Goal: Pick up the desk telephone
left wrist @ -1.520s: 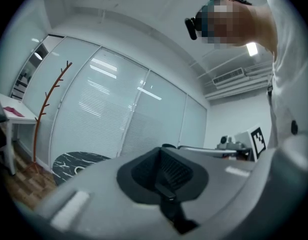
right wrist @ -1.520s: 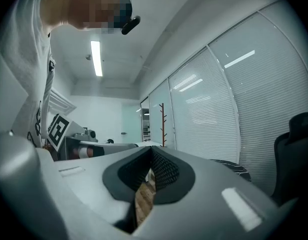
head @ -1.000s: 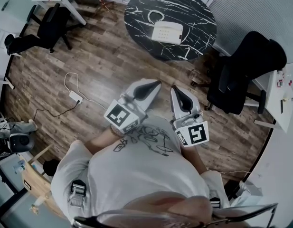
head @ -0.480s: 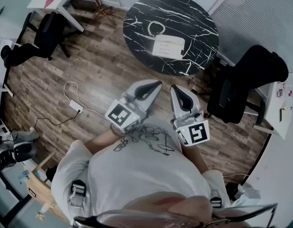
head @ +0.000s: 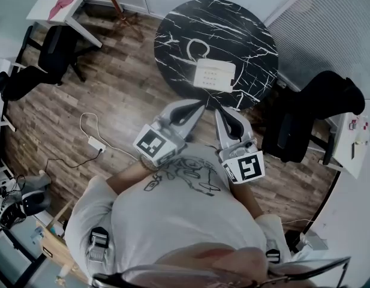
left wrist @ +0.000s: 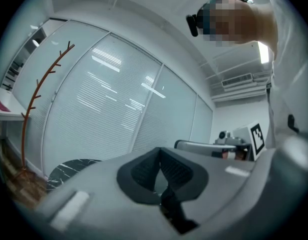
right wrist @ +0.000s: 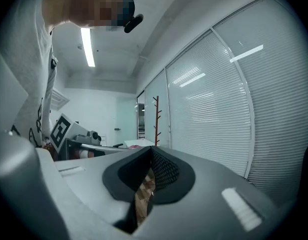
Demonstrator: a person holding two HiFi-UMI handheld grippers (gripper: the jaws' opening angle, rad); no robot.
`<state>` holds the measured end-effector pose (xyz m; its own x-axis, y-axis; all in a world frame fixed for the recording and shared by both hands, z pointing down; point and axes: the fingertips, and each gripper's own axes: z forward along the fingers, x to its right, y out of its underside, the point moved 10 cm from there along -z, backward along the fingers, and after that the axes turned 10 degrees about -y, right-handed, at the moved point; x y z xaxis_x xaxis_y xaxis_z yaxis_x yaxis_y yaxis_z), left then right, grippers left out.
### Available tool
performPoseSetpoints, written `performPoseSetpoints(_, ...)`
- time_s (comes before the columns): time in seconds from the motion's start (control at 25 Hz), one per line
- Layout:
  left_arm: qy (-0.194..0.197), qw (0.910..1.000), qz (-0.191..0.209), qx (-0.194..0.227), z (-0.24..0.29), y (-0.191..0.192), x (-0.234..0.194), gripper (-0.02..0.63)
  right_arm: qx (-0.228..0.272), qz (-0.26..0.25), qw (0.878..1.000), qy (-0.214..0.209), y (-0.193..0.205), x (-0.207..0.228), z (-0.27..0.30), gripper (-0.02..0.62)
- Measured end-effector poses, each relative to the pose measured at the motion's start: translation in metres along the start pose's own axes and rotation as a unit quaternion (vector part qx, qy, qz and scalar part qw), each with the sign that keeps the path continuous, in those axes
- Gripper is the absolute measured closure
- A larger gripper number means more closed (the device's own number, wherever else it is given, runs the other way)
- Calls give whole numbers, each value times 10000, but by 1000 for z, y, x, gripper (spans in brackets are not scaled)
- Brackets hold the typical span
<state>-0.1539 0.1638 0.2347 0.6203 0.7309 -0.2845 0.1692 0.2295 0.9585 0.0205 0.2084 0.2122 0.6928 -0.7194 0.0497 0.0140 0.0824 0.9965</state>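
The step in hand looks like the approach. Both tools are held level in front of the person's chest. The left tool (head: pixel 195 105) has its jaws together with nothing between them, and so does the right tool (head: pixel 224 110). Neither is over the desk (head: pixel 238 26) yet.

To do this well, I would bring both tools in toward 12 o'clock and spread the jaws before they reach the desk edge. Each tool could then take one short side of the body, so the set lifts flat and the handset does not slide off. The office chair (head: pixel 316 98) at 3 o'clock crowds the right elbow, so it needs watching.

The desk telephone (head: pixel 214 74) is a pale, low, roughly rectangular set with faint rows of keys. It lies toward the 6 o'clock edge of the round black marbled top. Its cord (head: pixel 195 47) loops at its 11 o'clock and may drag on lifting. The handset cannot be told apart from the body.
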Motion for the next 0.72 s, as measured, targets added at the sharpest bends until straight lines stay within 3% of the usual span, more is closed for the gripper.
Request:
performPoseSetpoints(0.32, -1, 9996, -131, -237, 30, 3, -33, 603, -76, 186, 9997, 99, 10, 33, 27, 589)
performPoseSetpoints(0.72, -161, 9987, -214, -437, 82, 16, -40, 603, -140, 402, 9991, 83, 25, 89, 24, 589)
